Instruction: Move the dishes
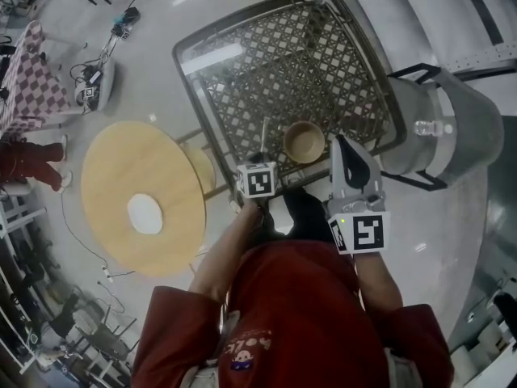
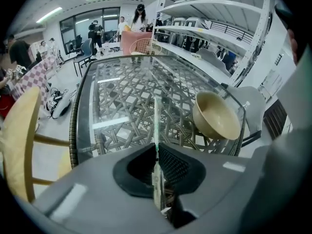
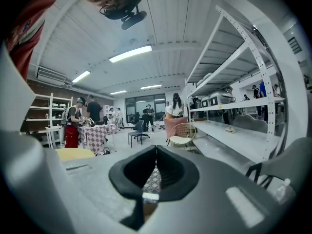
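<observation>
Tan bowl on the glass bench close to its near edge, left fingers shut tight on a thin upright thing just left of the bowl, right fingers closed and empty, just right of the bowl

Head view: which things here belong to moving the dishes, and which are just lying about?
Job: bowl on glass table; thin rod clamped in left tongs; possibly white plate.
Lying about: round wooden table, grey chair, clear bottle, yellow chair.
</observation>
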Available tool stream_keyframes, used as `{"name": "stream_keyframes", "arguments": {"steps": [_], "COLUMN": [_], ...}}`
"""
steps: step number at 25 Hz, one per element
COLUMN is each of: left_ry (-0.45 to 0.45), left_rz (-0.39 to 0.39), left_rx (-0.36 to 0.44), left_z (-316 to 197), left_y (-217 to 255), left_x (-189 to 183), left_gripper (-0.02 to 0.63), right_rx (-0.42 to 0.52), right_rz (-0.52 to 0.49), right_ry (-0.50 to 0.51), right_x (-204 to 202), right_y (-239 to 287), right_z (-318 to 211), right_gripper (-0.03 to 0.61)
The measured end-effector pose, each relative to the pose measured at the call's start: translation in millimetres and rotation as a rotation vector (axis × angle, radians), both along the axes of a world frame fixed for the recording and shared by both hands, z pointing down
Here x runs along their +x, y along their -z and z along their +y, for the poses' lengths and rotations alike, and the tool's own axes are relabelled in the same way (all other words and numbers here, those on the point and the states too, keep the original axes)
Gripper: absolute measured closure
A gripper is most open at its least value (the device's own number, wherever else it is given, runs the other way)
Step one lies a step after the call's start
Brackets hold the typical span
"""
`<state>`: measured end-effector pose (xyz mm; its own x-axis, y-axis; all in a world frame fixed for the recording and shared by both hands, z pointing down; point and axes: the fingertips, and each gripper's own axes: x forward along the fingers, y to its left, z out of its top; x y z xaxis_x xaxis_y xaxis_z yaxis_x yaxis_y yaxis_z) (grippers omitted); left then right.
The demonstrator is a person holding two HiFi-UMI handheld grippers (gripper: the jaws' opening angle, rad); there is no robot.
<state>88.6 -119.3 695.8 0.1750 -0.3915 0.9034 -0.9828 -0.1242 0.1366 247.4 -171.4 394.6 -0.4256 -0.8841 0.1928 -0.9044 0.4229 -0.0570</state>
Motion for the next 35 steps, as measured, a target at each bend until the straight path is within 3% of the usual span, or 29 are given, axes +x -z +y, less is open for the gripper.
{"name": "stream_keyframes", "arguments": {"steps": [12, 21, 35], "left_ry": [-0.063, -0.064, -0.053], "left_rz": [-0.088, -0.029, -0.004], "left_rx": [0.034, 0.018, 0.045], "left_z": [-0.5, -0.2, -0.5], "left_y": [3.4, 4.8, 13.2], "left_x": [2.7, 3.8, 2.3], "left_gripper": [0.568, 0.48, 0.468], "right_rx": [-0.005, -0.003, 0.018], "right_rz": [-0.005, -0.007, -0.007], "right_ry": [-0.005, -0.003, 0.005], "right_x": [8.8, 4.8, -4.4], "right_y": [-2.0, -0.7, 5.8], "right_z": [0.7, 1.6, 3.1], "right_gripper": [0.575, 0.575, 0.575]}}
